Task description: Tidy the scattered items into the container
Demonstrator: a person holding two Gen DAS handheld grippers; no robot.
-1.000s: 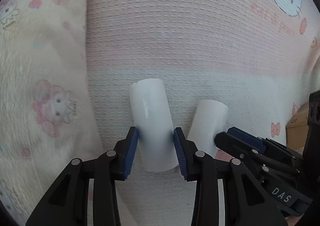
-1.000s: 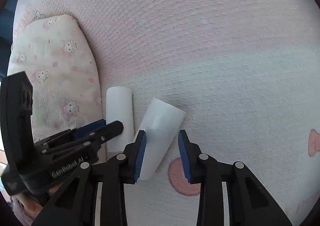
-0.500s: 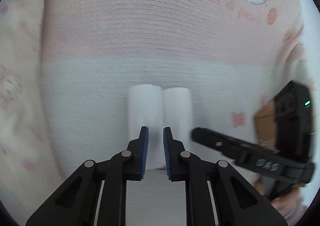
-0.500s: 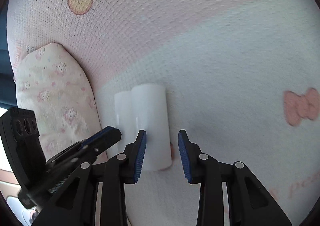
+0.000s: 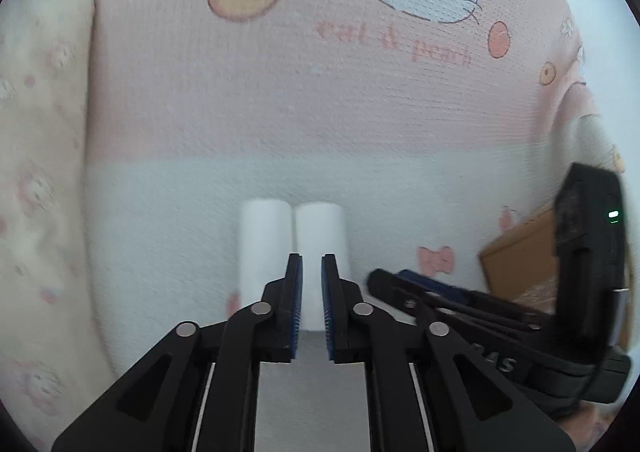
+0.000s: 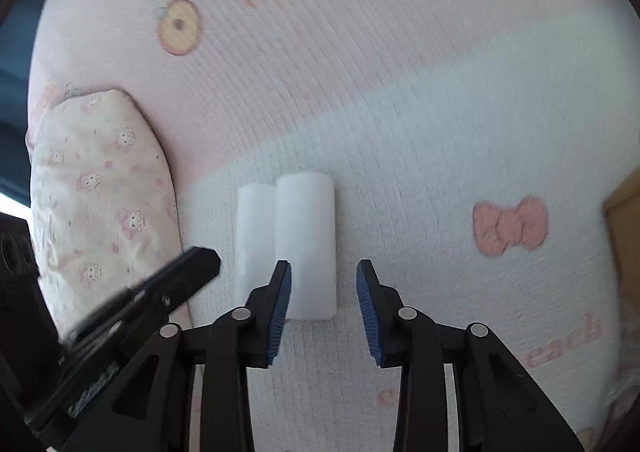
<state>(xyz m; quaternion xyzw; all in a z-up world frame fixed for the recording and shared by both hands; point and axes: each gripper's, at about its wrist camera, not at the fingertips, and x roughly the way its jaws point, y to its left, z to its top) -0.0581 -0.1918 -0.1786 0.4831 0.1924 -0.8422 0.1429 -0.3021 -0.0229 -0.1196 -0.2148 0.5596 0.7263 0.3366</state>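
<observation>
Two white paper rolls lie side by side, touching, on the pink and white blanket. In the left wrist view the left roll (image 5: 264, 244) and the right roll (image 5: 322, 236) lie just beyond my left gripper (image 5: 311, 264), which is nearly shut and empty, raised above them. In the right wrist view the rolls (image 6: 306, 236) lie ahead of my right gripper (image 6: 323, 272), which is open and empty, the right roll near its left finger. A brown cardboard box (image 5: 516, 252) shows at the right.
A cream patterned pillow (image 6: 100, 192) lies left of the rolls. The right gripper's body (image 5: 480, 312) crosses the lower right of the left wrist view. The box edge (image 6: 624, 236) shows at the far right of the right wrist view.
My left gripper let go of the left roll, closed and pulled back. The rolls now lie parallel and touching. Both grippers have drawn back and up.
</observation>
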